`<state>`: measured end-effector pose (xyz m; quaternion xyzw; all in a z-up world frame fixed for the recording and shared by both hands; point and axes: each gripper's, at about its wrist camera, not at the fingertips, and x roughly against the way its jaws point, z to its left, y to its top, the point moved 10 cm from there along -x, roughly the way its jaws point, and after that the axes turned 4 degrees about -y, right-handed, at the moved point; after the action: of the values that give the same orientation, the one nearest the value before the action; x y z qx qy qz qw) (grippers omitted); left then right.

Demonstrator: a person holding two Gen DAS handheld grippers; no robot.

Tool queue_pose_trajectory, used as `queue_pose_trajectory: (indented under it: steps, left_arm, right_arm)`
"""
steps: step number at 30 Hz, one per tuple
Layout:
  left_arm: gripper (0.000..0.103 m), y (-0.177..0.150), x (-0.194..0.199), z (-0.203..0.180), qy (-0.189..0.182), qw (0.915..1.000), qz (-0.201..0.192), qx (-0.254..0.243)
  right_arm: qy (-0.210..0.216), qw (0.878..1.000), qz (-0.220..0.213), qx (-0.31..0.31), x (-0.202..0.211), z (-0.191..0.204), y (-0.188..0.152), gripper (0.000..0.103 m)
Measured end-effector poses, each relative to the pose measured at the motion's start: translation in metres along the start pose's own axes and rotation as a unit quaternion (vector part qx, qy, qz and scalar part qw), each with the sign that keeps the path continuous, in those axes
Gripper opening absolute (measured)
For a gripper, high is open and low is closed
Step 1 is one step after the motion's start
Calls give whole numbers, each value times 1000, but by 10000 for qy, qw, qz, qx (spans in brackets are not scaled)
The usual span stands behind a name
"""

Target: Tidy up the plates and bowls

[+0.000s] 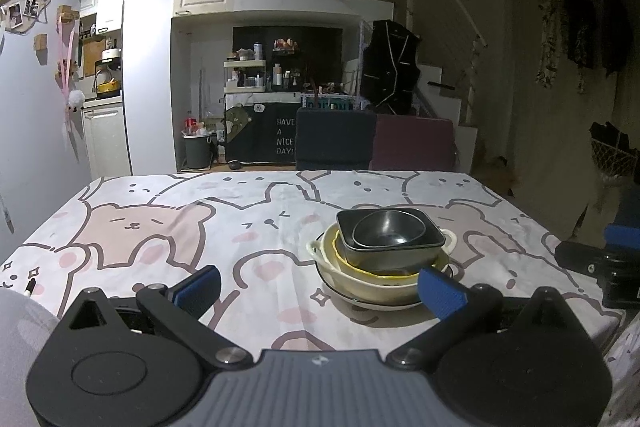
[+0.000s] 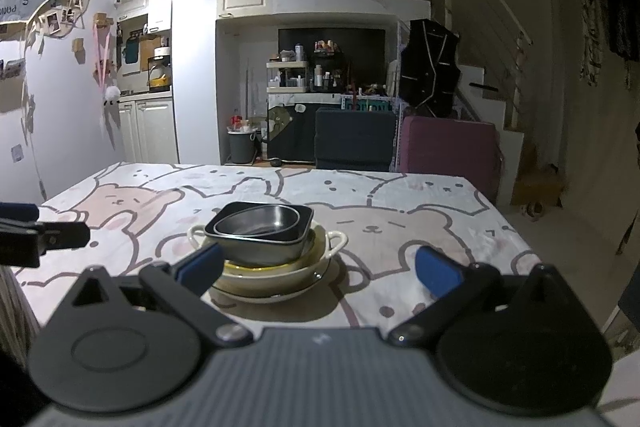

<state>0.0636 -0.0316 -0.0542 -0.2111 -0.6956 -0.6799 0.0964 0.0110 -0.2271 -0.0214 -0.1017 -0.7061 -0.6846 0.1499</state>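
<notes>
One stack of dishes stands on the table with the bear-print cloth [image 1: 168, 227]. From the bottom: a white plate with a dark rim [image 1: 360, 301], a cream two-handled bowl [image 1: 376, 285], a yellow-rimmed bowl [image 1: 352, 263], a dark square dish [image 1: 404, 251] and a dark round bowl [image 1: 388, 229] on top. The stack also shows in the right wrist view [image 2: 264, 239]. My left gripper [image 1: 320, 291] is open and empty, just short of the stack, which sits to its right of centre. My right gripper [image 2: 320, 267] is open and empty, with the stack just ahead, left of centre.
The right gripper shows at the right edge of the left wrist view [image 1: 600, 263]; the left gripper shows at the left edge of the right wrist view [image 2: 36, 239]. A dark chair [image 1: 336, 139] and a maroon chair [image 1: 412, 143] stand behind the table's far edge.
</notes>
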Motion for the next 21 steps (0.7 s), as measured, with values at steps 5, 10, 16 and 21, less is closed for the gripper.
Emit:
queue_pose_trajectory:
  steps: [5, 10, 16, 21]
  left_arm:
    - [103, 0, 0, 0, 8, 10000, 1, -2]
    - [103, 0, -1, 0, -7, 10000, 2, 1]
    - [103, 0, -1, 1, -15, 10000, 13, -7]
    - [103, 0, -1, 1, -12, 10000, 19, -8]
  right_arm:
    - [23, 10000, -4, 40, -2, 3, 0, 103]
    - [43, 10000, -4, 65, -3, 4, 0, 103]
    - [45, 10000, -11, 65, -4, 4, 0, 103]
    - [46, 10000, -17, 72, -4, 4, 0, 103]
